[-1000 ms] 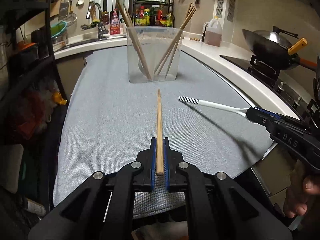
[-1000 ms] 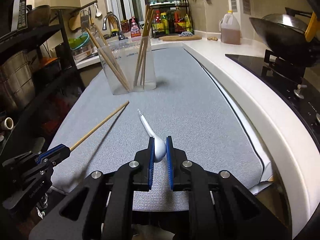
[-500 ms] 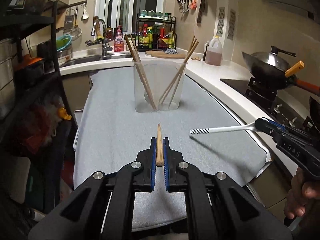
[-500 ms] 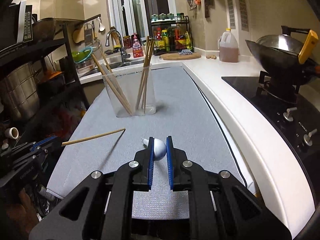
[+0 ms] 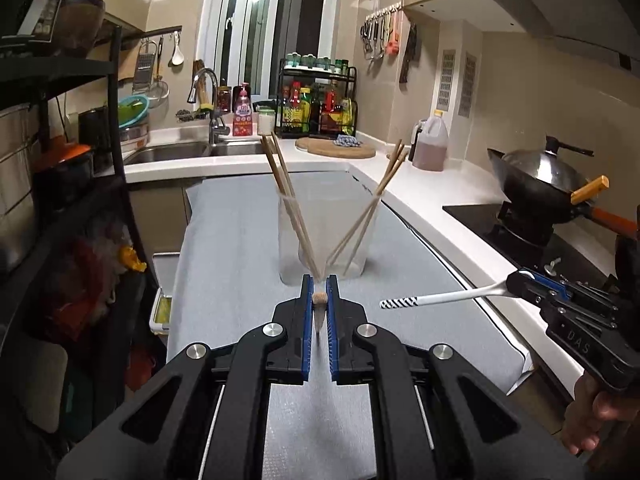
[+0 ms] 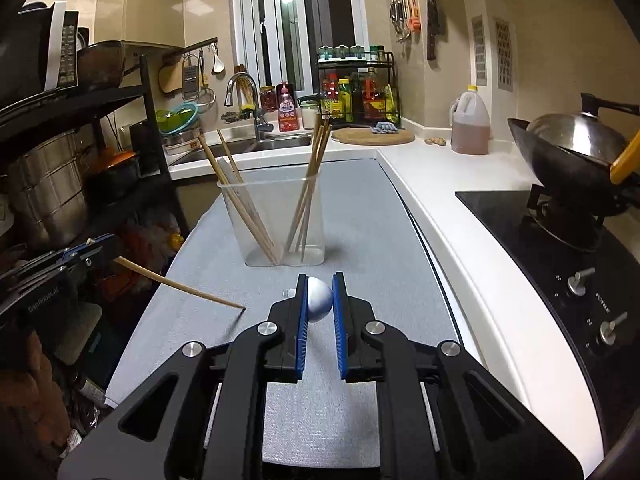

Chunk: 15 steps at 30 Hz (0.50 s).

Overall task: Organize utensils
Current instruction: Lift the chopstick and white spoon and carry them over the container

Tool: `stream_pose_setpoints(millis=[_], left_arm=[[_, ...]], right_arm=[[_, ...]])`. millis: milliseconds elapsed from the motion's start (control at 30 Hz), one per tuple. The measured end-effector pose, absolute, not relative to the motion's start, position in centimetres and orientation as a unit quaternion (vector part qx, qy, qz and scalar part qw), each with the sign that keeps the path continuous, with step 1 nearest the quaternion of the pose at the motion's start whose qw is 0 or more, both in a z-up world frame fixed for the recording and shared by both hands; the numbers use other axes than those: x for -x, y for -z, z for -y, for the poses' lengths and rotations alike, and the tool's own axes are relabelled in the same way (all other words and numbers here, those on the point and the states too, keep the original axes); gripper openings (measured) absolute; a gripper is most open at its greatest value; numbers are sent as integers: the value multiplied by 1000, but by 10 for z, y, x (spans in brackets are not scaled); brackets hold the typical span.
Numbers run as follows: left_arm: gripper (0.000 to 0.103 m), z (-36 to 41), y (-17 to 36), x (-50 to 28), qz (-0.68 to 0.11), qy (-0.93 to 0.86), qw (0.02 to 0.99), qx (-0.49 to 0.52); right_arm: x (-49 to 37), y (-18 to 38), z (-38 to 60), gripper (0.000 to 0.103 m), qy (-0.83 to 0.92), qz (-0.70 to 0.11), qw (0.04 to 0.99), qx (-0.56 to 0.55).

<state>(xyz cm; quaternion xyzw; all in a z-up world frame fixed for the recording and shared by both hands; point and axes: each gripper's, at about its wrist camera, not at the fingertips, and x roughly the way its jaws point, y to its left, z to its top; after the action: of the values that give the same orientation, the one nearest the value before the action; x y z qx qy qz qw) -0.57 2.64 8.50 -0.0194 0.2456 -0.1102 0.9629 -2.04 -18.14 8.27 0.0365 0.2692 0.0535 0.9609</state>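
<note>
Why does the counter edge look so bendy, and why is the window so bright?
Left wrist view: the fisheye lens curves the white counter edge, and the window glares white. Right wrist view: same bending along the counter, the window washes out, and the chopstick casts a faint shadow on the grey mat.

We hold our left gripper (image 5: 319,298), black-bodied with blue pads, tilted downward, its jaws clamped on a thin wooden chopstick (image 6: 180,286). Our right gripper (image 6: 320,300), of the same black and blue make, tilts downward alongside, jaws pinching a white plastic spoon (image 5: 436,300) by its bowl.
</note>
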Motion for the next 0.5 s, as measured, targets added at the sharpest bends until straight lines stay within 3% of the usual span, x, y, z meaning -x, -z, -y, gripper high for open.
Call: stream_pose_setpoints(millis=[500], left_arm=[[6,-25,-109,-9,-227,120,966,24]], right_arm=[[-2,-100,174,12,-63,-276,959,-16]])
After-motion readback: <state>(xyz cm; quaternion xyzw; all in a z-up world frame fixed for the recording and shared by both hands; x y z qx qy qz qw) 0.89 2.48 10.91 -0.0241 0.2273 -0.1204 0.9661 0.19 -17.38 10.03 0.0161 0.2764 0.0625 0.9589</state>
